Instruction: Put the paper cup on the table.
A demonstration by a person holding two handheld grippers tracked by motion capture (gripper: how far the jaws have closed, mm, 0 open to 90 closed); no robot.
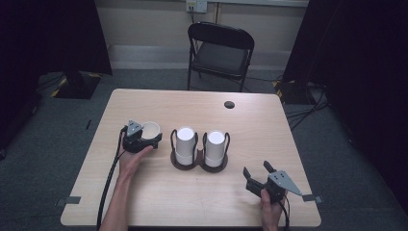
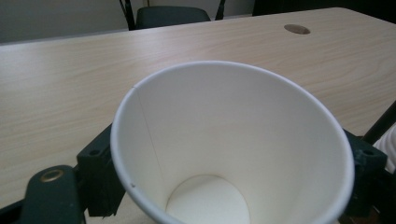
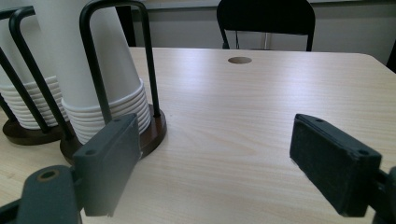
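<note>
White paper cup sits upright on the wooden table, left of the rack with its two stacks of upturned cups. The left gripper has the cup between its jaws; whether the pads press on it I cannot tell. The right gripper rests near the table's near right corner, jaws wide apart and empty.

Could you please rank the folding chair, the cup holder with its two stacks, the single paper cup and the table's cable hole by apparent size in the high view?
1. folding chair
2. cup holder
3. single paper cup
4. cable hole
</note>
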